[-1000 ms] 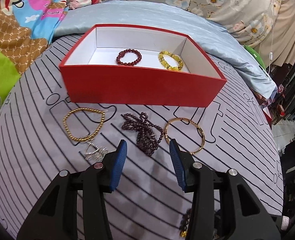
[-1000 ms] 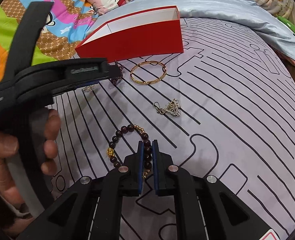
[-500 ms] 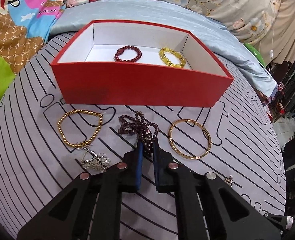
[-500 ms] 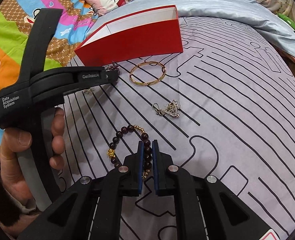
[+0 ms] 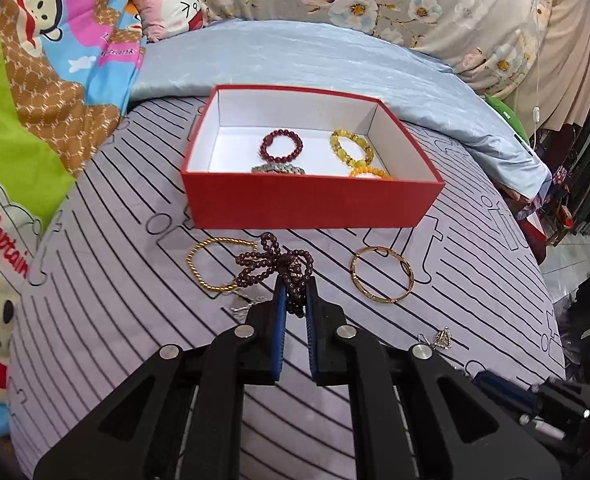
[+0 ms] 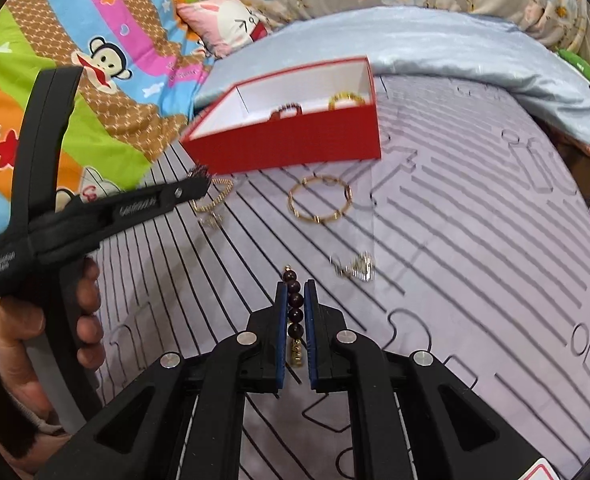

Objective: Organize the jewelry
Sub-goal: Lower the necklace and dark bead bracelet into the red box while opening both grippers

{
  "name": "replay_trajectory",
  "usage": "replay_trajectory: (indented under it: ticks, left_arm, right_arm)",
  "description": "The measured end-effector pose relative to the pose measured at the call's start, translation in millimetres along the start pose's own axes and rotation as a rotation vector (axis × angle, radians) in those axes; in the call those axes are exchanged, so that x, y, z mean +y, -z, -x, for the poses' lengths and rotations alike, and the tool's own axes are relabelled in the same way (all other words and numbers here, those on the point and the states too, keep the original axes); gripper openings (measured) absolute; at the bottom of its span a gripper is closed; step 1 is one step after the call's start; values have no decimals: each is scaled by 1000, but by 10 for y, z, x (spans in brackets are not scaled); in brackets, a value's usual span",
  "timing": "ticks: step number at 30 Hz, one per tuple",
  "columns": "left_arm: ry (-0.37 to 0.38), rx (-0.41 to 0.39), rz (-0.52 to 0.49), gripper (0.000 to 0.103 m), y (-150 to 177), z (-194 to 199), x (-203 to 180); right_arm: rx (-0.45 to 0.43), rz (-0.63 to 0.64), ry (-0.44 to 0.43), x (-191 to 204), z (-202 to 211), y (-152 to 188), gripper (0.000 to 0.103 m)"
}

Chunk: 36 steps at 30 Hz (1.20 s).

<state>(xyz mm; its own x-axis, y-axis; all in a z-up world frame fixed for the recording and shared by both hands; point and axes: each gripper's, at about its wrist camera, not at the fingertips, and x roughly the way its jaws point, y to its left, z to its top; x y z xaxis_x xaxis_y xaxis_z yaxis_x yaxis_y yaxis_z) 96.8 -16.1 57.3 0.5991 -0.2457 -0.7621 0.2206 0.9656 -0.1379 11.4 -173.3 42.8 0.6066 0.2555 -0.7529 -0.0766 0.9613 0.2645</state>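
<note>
My left gripper [image 5: 295, 280] is shut on a dark purple bead necklace [image 5: 273, 266] and holds it above the striped cloth, in front of the red box [image 5: 311, 202]. The box holds a dark red bracelet [image 5: 281, 146], a yellow bracelet [image 5: 351, 146], an orange one [image 5: 369, 173] and a silver piece [image 5: 277, 169]. My right gripper [image 6: 295, 286] is shut on a dark bead bracelet with gold beads [image 6: 293, 308], lifted off the cloth. The left gripper [image 6: 199, 188] also shows in the right wrist view, near the box [image 6: 291, 144].
On the cloth lie a twisted gold bracelet [image 5: 211, 260], a gold bangle [image 5: 383, 274], a silver charm [image 5: 441, 338] and a silver piece [image 5: 245, 306] partly behind the left fingers. Pillows and quilts ring the bed. The bed edge drops at the right.
The left gripper closed on the purple necklace and lifted it. The right gripper, shut on the dark bead bracelet, raised it off the cloth and moved toward the box.
</note>
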Motion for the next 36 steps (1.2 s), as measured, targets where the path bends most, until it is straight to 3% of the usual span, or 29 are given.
replay_trajectory:
  ticks: [12, 19, 25, 36]
  left_arm:
    - [-11, -67, -59, 9, -506, 323, 90]
    - [-59, -100, -107, 9, -1016, 126, 69]
    - [-75, -54, -114, 9, -1302, -336, 121]
    - [-79, 30, -96, 9, -1393, -1024, 176]
  right_arm:
    - [-151, 40, 1, 106, 272, -758, 8]
    - [-205, 36, -19, 135, 61, -1414, 8]
    - [-175, -5, -54, 70, -399, -1833, 8]
    - [-50, -65, -77, -45, -1293, -2098, 8]
